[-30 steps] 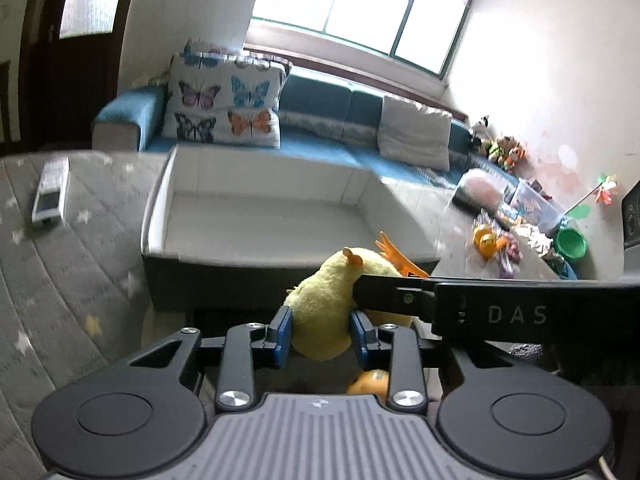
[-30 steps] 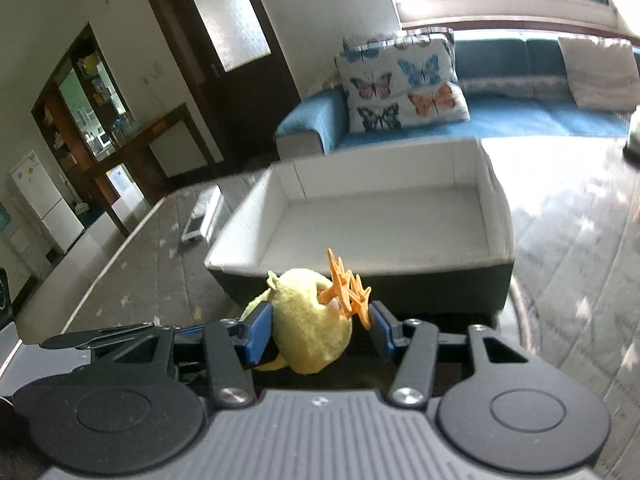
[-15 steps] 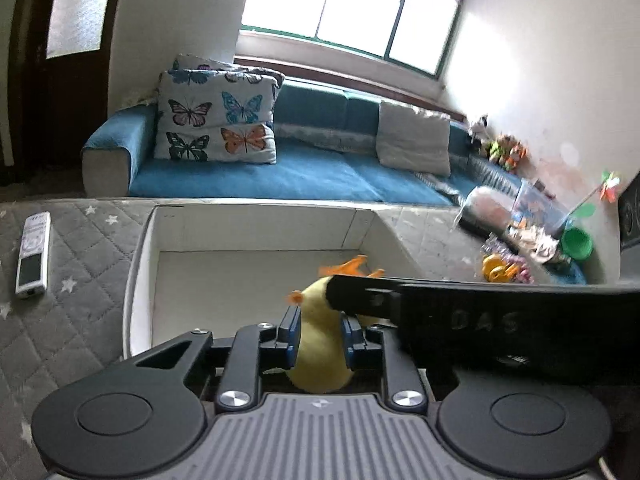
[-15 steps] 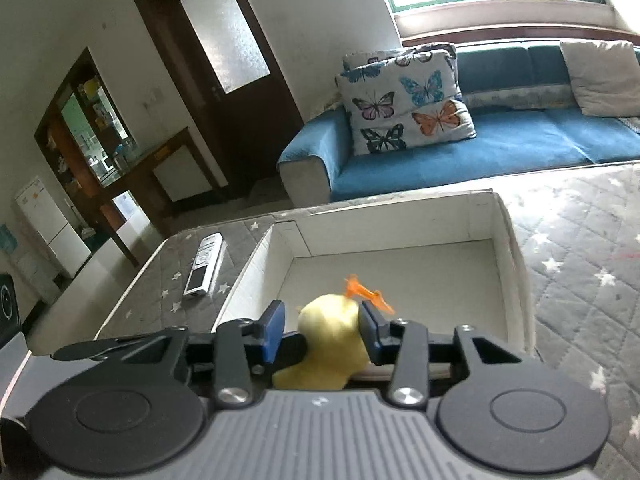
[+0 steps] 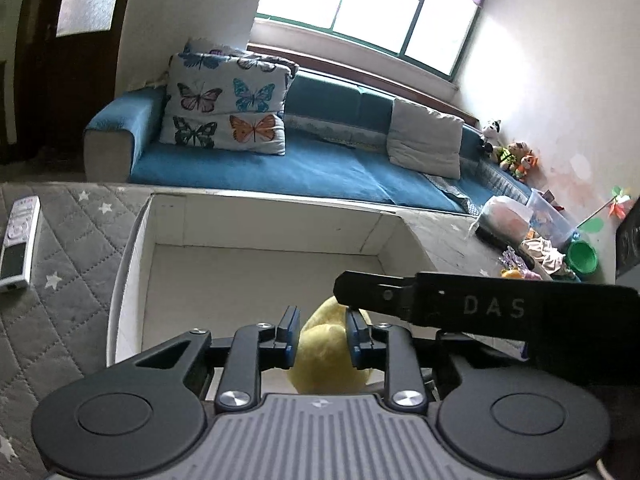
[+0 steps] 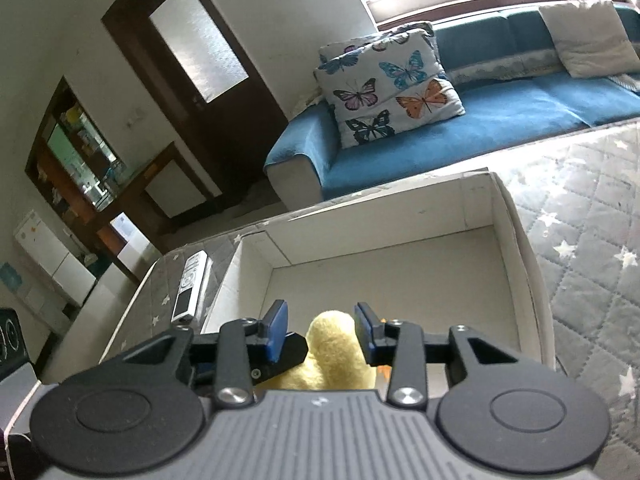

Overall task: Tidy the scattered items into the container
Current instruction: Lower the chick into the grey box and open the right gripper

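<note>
A yellow plush duck sits between the blue pads of my left gripper, which is shut on it. My right gripper also brackets the duck, its pads a little wider apart and seemingly loose on the plush. Both hold the duck over the near part of the white open box, also seen in the right wrist view. The right gripper's black body crosses the left wrist view. The duck's lower body is hidden.
A remote control lies on the grey star-quilted cover left of the box, also visible in the right wrist view. A blue sofa with a butterfly cushion stands behind. Scattered toys and a green bowl lie at the far right.
Both grippers have carried the duck up and forward, from in front of the box's dark outer wall to over its white interior. The right gripper's pads look wider apart.
</note>
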Motion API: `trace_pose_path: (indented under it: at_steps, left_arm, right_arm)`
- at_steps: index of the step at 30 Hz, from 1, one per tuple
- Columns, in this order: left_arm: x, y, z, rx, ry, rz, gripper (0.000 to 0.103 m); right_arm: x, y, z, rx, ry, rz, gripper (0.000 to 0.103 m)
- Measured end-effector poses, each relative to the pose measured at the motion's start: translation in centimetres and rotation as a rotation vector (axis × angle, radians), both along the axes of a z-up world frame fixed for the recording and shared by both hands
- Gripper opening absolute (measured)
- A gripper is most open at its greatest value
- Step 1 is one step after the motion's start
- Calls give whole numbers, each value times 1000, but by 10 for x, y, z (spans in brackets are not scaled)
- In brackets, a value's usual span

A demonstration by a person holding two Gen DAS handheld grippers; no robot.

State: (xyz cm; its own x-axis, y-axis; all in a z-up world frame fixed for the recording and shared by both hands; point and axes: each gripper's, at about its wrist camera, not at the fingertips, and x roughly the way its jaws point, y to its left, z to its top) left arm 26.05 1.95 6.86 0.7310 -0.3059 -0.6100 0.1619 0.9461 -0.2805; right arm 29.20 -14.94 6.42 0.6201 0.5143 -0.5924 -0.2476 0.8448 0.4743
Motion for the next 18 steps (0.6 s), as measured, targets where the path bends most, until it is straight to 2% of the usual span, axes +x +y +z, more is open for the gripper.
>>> trace_pose_path:
  at_steps: [14,18]
  left_arm:
    - [-6,11,0,14,2,28,27]
    - [-9,17,0,13,9,24,27]
  right_arm:
    - [-5,-12,-6,-44,33,-18,38]
    - [-8,-13,-10,-79,57,21,39]
